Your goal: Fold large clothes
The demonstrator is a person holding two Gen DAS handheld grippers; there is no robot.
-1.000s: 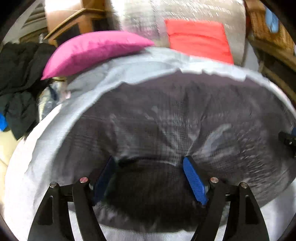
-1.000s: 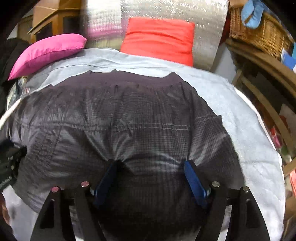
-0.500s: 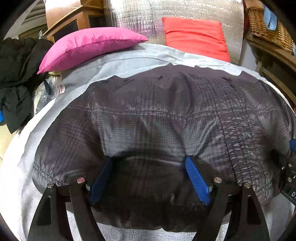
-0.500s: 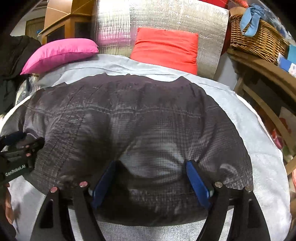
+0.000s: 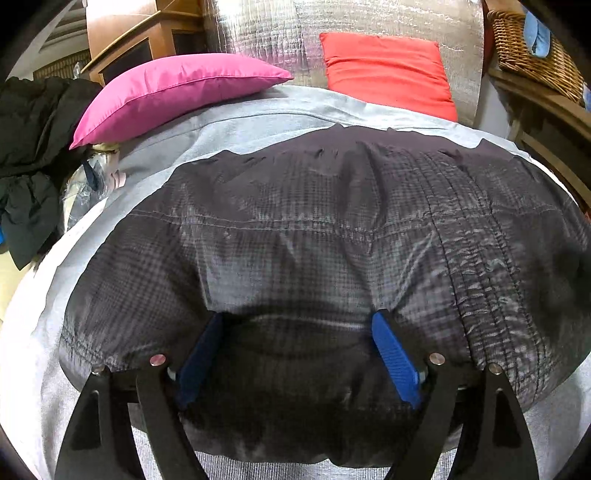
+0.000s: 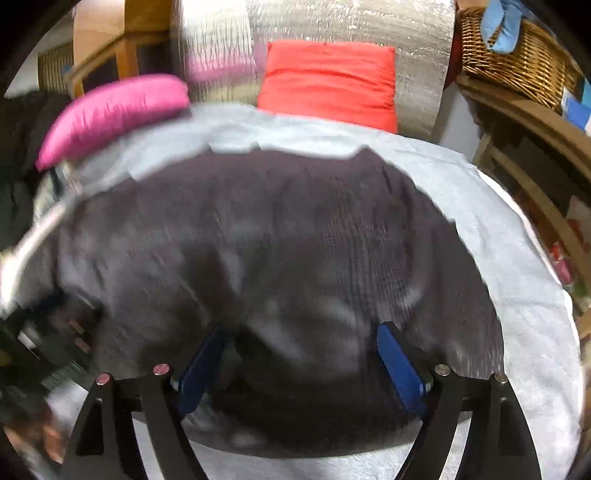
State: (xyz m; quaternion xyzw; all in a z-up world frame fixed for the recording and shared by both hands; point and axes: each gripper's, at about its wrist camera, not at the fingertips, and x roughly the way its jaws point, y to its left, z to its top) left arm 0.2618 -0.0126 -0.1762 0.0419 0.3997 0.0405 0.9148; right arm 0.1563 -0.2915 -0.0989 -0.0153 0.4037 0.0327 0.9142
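A large dark grey checked padded jacket [image 5: 314, 240] lies spread on a light grey sheet [image 5: 229, 136]. It also shows, blurred, in the right wrist view [image 6: 295, 251]. My left gripper [image 5: 297, 354] is open, its blue pads [image 5: 395, 358] wide apart with the jacket's near edge lying between them. My right gripper [image 6: 299, 362] is open too, blue pads [image 6: 400, 367] wide apart over the jacket's near edge. The left gripper shows blurred at the left of the right wrist view [image 6: 44, 350].
A pink pillow [image 5: 173, 88] and a red cushion [image 5: 388, 70] lie at the far end against a silver foil backing [image 5: 332, 18]. Dark clothes [image 5: 29, 147] are heaped at the left. A wicker basket [image 6: 517, 62] sits on wooden shelves [image 6: 535, 147] at the right.
The jacket has been laid flat on the sheet over the last second. The left view has steadied and drawn back a little. The right view is now blurred by motion.
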